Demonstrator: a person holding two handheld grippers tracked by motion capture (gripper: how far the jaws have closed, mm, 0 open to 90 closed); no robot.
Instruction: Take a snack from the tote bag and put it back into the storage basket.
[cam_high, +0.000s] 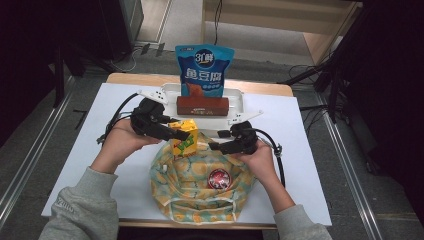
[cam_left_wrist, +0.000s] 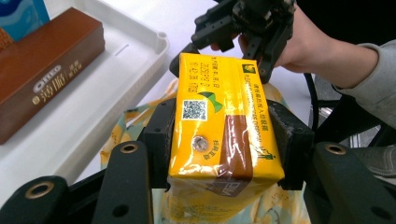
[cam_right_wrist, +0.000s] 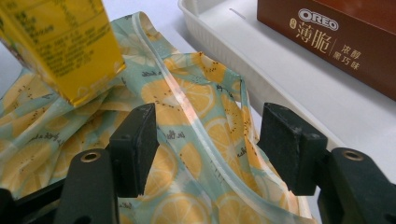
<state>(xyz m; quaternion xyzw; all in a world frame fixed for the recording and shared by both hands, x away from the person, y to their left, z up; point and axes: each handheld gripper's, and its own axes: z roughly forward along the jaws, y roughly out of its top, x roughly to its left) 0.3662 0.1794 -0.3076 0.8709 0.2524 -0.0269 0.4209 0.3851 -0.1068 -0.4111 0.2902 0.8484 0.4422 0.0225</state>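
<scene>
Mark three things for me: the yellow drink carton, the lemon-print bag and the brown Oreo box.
yellow drink carton (cam_left_wrist: 224, 121): left gripper view, middle of its printed top face.
lemon-print bag (cam_high: 192, 182): high view, middle of the fabric.
brown Oreo box (cam_right_wrist: 345, 46): right gripper view, its lettered side.

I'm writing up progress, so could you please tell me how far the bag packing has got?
Done: the yellow drink carton is out of the white tray, clamped in the left tool. In hand: it hangs over the lemon-print bag, while the right tool stands open around the rim. Left: the brown Oreo box and blue snack pouch.
</scene>
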